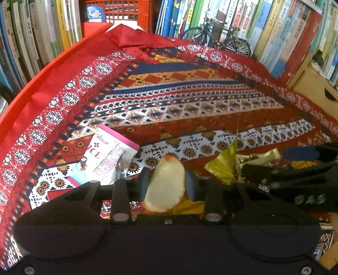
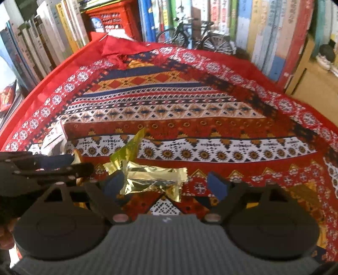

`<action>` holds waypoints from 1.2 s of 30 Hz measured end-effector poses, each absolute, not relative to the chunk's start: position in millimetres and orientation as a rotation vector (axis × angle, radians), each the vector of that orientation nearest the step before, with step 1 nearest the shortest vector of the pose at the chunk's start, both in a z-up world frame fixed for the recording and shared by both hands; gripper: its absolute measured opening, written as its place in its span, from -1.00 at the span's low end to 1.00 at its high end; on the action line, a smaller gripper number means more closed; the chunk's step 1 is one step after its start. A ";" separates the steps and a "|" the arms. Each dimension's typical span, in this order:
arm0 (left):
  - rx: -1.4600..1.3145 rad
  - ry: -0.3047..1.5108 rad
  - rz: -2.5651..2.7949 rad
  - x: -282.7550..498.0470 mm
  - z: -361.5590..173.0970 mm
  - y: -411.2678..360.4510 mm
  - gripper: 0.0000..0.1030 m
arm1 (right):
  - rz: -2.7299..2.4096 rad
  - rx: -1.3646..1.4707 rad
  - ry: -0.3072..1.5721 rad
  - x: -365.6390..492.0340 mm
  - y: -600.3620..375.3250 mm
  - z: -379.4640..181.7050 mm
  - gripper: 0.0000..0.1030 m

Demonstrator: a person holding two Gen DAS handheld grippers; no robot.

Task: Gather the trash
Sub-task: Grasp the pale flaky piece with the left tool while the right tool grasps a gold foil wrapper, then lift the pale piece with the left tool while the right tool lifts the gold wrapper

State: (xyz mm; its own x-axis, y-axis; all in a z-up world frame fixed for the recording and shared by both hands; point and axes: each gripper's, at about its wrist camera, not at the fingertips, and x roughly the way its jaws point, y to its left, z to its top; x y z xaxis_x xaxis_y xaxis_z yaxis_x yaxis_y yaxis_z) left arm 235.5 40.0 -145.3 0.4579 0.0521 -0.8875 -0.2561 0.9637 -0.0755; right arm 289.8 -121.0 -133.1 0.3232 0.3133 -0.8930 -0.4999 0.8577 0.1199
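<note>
A pale fruit slice with a reddish rim stands on edge on the patterned cloth. My left gripper is shut on it, one pad against each side. Just right of it lies a crumpled gold foil wrapper. In the right wrist view that gold wrapper sits between the wide-apart fingers of my right gripper, which is open; the left pad is at the wrapper's edge. A pink and white packet lies to the left of the slice.
Rows of books line the back and the left side. A model bicycle and a red crate stand behind the cloth. A cardboard box sits at the right. The cloth's far corner is folded up.
</note>
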 end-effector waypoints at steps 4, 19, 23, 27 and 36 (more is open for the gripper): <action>-0.188 1.072 0.213 235.8 -137.5 39.8 -0.36 | 0.561 -0.213 1.159 291.5 -112.0 -140.2 0.80; -0.209 1.069 0.236 220.7 -119.9 38.3 -0.36 | 0.607 -0.190 1.148 276.5 -118.1 -119.0 0.11; -0.195 1.066 0.223 210.9 -108.1 32.2 -0.36 | 0.591 -0.178 1.133 267.4 -122.3 -102.7 0.11; -0.191 1.066 0.212 200.4 -93.1 26.5 -0.36 | 0.580 -0.165 1.115 255.2 -127.6 -83.6 0.11; -0.180 1.029 0.196 161.3 -59.6 15.8 -0.36 | 0.560 -0.130 1.066 219.7 -138.2 -48.5 0.12</action>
State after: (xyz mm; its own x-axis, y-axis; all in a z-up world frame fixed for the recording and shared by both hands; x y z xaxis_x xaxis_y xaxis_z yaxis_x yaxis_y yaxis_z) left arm 161.3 15.8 -59.6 0.5012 0.0769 -0.8619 -0.2449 0.9679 -0.0560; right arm 219.7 -138.2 -48.5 0.3594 0.3714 -0.8561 -0.4937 0.8542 0.1632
